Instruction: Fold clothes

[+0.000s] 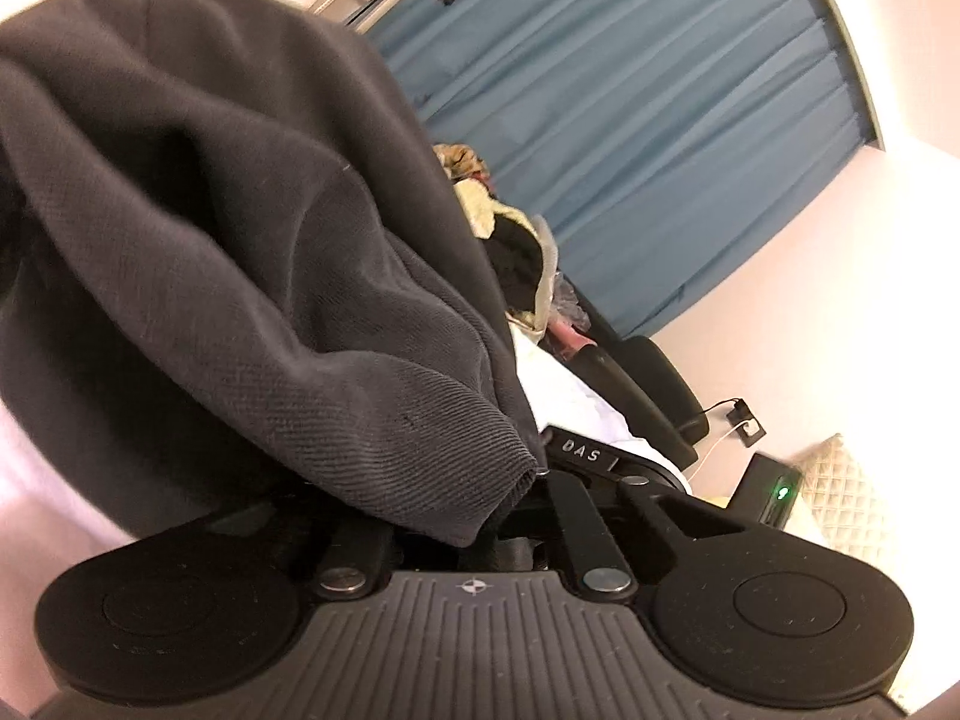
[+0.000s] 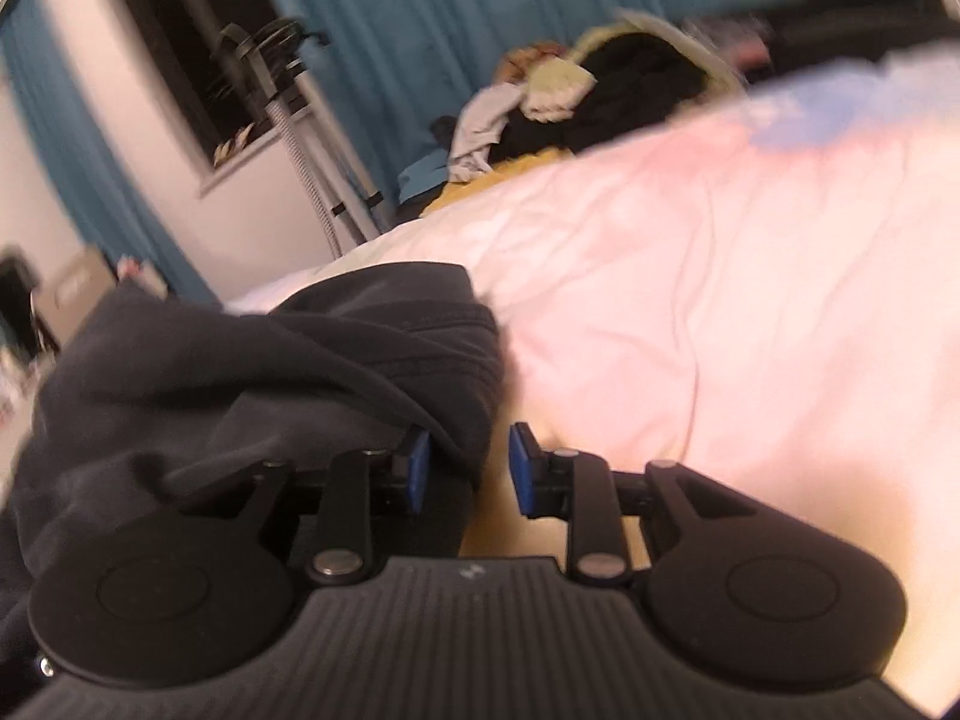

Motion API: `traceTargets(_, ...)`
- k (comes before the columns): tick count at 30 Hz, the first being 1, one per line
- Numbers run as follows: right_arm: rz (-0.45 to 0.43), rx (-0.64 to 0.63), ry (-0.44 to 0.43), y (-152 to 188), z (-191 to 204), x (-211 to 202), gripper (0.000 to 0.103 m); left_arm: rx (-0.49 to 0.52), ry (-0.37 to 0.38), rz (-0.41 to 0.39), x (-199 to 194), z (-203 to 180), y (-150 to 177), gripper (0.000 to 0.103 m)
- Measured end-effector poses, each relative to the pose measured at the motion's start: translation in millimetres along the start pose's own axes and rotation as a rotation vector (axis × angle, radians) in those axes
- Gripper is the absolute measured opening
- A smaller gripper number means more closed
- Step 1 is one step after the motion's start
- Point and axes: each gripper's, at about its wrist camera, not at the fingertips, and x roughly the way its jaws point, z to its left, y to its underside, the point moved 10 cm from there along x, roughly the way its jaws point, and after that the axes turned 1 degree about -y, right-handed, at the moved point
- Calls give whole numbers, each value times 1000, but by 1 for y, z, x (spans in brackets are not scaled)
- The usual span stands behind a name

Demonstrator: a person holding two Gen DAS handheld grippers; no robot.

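A dark grey garment [image 1: 240, 240] fills the left of the left wrist view and drapes over my left gripper [image 1: 480, 516]. Its ribbed edge [image 1: 468, 480] bunches right at the jaws and hides the fingertips; the gripper is shut on that cloth. In the right wrist view the same dark garment [image 2: 270, 372] lies heaped on the pale bed cover [image 2: 720, 300]. My right gripper [image 2: 471, 468] has its blue pads [image 2: 521, 468] narrowly apart. A fold of the cloth sits between them against the left pad, with a thin gap before the right pad.
A pile of mixed clothes [image 2: 600, 90] lies at the far end of the bed, before a blue curtain [image 2: 420, 30]. A metal stand [image 2: 312, 150] rises beside the bed. In the left wrist view a black padded seat [image 1: 654, 384], a box with a green light [image 1: 777, 492] and a quilted cushion [image 1: 846, 492] stand at the right.
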Motion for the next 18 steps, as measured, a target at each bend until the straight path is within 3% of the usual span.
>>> traceTargets(3, -55, -28, 11, -11, 7, -3, 5, -9, 8, -21, -5, -3, -4, 9)
traceTargets(11, -194, -233, 25, -61, 35, 20, 3, -32, 89, -58, -10, -13, -12, 8)
traceTargets(14, -165, -271, -16, -71, 32, 44, 4, -35, 94, -36, -13, -9, -7, 7)
traceTargets(17, -91, -194, -112, -73, 17, 72, 6, -27, 86, -12, -5, -7, -1, 7)
traceTargets(18, -59, -156, -146, -74, 10, 80, 12, -22, 84, -6, -2, -7, 0, 7)
